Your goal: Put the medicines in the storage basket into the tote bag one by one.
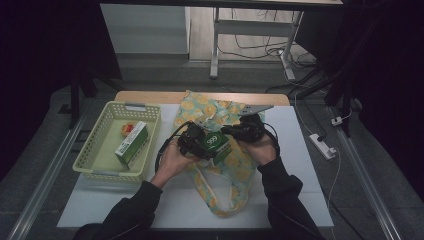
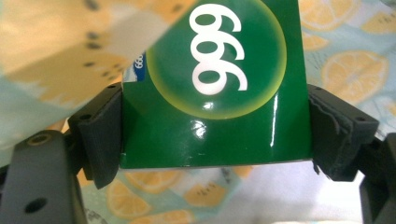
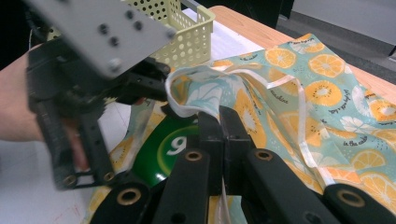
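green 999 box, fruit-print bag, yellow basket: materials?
Green box: likely glossy coated cardboard; sharp glare, crisp edge.
Bag: thin woven fabric, matte; soft folds, stitched hem.
Basket: probably moulded plastic; uniform perforated walls.

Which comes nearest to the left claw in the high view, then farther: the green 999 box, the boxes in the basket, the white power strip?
1. Green 999 box: clamped in the left claw, over the lemon-print bag.
2. Boxes in the basket: off to the left, in the yellow basket.
3. White power strip: far right, on the floor beyond the table edge.
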### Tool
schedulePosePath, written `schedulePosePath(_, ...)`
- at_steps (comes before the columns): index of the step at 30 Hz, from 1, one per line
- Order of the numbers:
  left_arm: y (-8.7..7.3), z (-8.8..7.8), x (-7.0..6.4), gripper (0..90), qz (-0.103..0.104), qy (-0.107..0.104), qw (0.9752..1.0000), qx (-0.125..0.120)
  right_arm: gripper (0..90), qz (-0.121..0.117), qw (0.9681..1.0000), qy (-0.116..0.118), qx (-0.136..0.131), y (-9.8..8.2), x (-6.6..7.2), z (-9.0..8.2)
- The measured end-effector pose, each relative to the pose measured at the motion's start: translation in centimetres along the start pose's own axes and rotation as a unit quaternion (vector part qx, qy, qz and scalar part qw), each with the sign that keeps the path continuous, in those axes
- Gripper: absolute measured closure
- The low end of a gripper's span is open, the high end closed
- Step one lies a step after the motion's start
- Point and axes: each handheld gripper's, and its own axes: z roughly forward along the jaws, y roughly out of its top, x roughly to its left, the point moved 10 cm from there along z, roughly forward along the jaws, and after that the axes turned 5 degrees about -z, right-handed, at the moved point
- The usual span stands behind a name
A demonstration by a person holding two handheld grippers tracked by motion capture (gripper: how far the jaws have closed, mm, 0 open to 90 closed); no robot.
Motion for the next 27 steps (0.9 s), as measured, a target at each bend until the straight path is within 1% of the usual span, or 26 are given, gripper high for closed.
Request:
schedulePosePath(3, 0.4, 0.1, 0.7, 17.6, -0.009, 0.006, 0.9999, -0.001, 89.4, 0.0, 1.0, 0.0, 0.005, -0.2, 0.0, 0.2)
schedulePosePath(5, 0.6, 0.2, 1.2, 17.5, -0.01, 0.013, 0.9999, 0.002, 89.5, 0.001, 1.0, 0.002, 0.007, -0.3, 0.0, 0.4)
schedulePosePath(10, 0.8, 0.9, 1.9, 17.4, -0.021, 0.024, 0.9995, 0.007, 89.5, 0.001, 0.9999, 0.003, 0.011, -0.5, 0.1, 0.7)
schedulePosePath(14, 0.9, 1.4, 2.6, 17.3, -0.026, 0.037, 0.9989, 0.01, 89.5, 0.001, 0.9999, 0.003, 0.012, -0.6, 0.1, 0.8)
schedulePosePath(21, 1.5, 1.8, 3.3, 16.7, -0.032, 0.054, 0.998, -0.007, 89.5, 0.001, 0.9999, 0.004, 0.013, -0.6, 0.1, 0.9)
schedulePosePath(25, 1.8, 2.2, 3.6, 15.4, -0.029, 0.068, 0.9971, -0.019, 89.5, 0.002, 0.9999, 0.003, 0.013, -0.7, 0.0, 0.9)
schedulePosePath(27, 2.0, 2.5, 3.6, 14.8, -0.031, 0.074, 0.9965, -0.023, 89.5, 0.002, 0.9999, 0.004, 0.013, -0.7, 0.0, 0.9)
